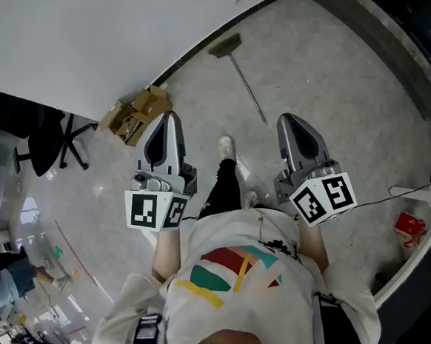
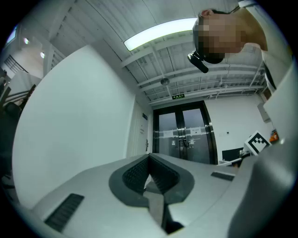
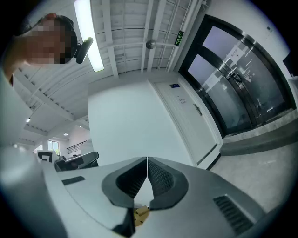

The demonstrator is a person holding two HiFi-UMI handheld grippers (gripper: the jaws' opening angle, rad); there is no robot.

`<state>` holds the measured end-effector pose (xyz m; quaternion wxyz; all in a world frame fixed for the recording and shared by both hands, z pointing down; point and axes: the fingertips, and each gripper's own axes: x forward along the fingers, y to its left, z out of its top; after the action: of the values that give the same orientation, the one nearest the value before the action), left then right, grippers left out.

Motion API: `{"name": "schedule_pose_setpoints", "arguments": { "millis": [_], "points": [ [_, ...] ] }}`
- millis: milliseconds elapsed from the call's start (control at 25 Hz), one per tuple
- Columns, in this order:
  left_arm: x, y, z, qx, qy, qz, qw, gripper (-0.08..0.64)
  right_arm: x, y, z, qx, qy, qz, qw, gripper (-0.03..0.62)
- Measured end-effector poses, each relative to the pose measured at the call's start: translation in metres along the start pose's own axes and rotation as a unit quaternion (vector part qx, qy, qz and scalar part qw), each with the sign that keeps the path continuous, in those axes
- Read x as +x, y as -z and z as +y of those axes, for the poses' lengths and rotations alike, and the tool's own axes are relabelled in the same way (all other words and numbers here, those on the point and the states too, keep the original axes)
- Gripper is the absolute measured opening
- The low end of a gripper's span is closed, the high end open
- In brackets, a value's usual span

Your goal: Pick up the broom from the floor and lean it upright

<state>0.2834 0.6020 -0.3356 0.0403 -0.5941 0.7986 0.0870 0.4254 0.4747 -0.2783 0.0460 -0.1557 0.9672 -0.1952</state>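
Broom (image 1: 246, 81) lies flat on floor (image 1: 333, 88), brush end by wall (image 1: 100, 32). Left tool (image 1: 170, 116) and right tool (image 1: 286, 120) both clenched, nothing inside. Broom ahead of tools, well apart, nearer right tool.

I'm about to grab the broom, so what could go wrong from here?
The left gripper and right gripper are both shut and empty; unless opened first, they would likely just shove the thin-handled broom along the floor. Leaned on the plain wall, the broom might slide down on that smooth-looking floor. The cardboard box by the wall could get in the way.
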Motion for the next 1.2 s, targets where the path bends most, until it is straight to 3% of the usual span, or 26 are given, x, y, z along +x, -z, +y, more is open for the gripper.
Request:
{"name": "schedule_pose_setpoints", "arguments": {
  "millis": [120,320,680,800,880,1200],
  "points": [
    [0.032,0.012,0.023,0.011,0.003,0.007,0.9999,0.043,0.039,0.000,-0.015,-0.002,0.004,0.006,1.000,0.008],
    [0.109,0.039,0.077,-0.008,0.010,0.011,0.9999,0.044,0.119,0.001,-0.053,0.001,0.016,0.010,1.000,0.008],
    [0.290,0.054,0.207,-0.020,0.047,0.010,0.9987,0.043,0.322,-0.040,-0.109,-0.017,0.035,0.001,0.999,0.008],
    [0.340,0.056,0.238,0.000,0.055,0.014,0.9984,0.043,0.375,-0.045,-0.127,-0.017,0.042,0.008,0.999,0.008],
    [0.370,0.061,0.251,0.017,0.063,0.020,0.9977,0.043,0.403,-0.046,-0.139,-0.015,0.046,0.017,0.999,0.008],
    [0.477,0.088,0.261,0.011,0.081,0.031,0.9962,0.043,0.462,-0.054,-0.229,0.014,0.053,0.031,0.998,0.008]
  ]
}}
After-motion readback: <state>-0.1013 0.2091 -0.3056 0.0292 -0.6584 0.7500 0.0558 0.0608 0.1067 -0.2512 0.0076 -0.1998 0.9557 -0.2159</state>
